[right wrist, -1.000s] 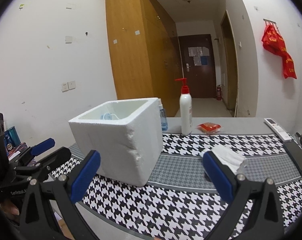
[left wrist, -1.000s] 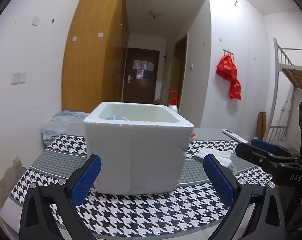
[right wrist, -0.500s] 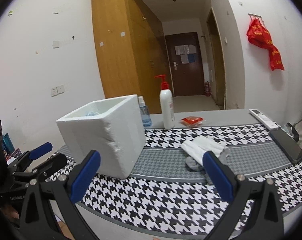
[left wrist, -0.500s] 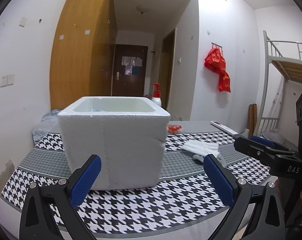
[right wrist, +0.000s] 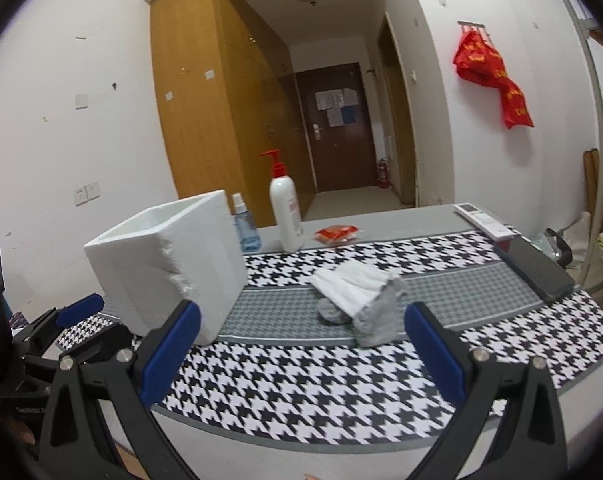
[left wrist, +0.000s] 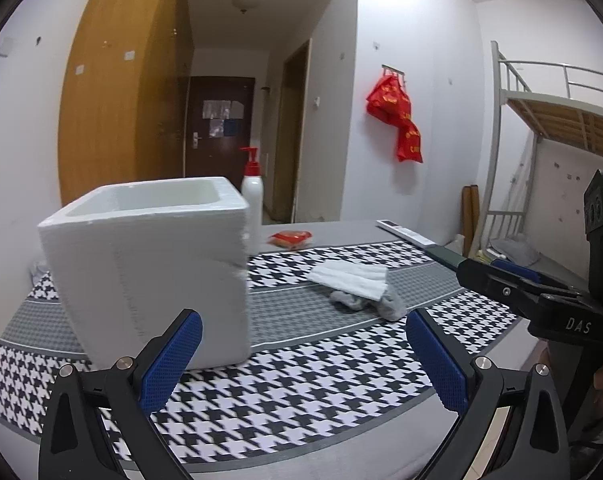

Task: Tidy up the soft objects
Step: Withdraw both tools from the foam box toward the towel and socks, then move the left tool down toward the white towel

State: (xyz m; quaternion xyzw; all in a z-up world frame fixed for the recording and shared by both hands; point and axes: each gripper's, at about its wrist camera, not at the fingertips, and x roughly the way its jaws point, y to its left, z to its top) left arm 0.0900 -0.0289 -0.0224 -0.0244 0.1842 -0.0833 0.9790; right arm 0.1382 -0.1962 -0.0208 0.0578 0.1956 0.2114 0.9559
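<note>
pump bottle (right wrist: 285, 216) | blue spray bottle (right wrist: 245, 228) | red packet (right wrist: 336, 234) | remote (right wrist: 483, 220) | phone (right wrist: 535, 266) on table

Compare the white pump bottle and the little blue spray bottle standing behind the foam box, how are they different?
The pump bottle is taller and wider than the spray bottle. The pump bottle is opaque white with a red pump top; the spray bottle is see-through blue with a pale nozzle. The spray bottle stands right beside the foam box; the pump bottle stands further from it, nearer the red packet. Both stand upright on the bare grey part of the table, beyond the houndstooth cloth.
</note>
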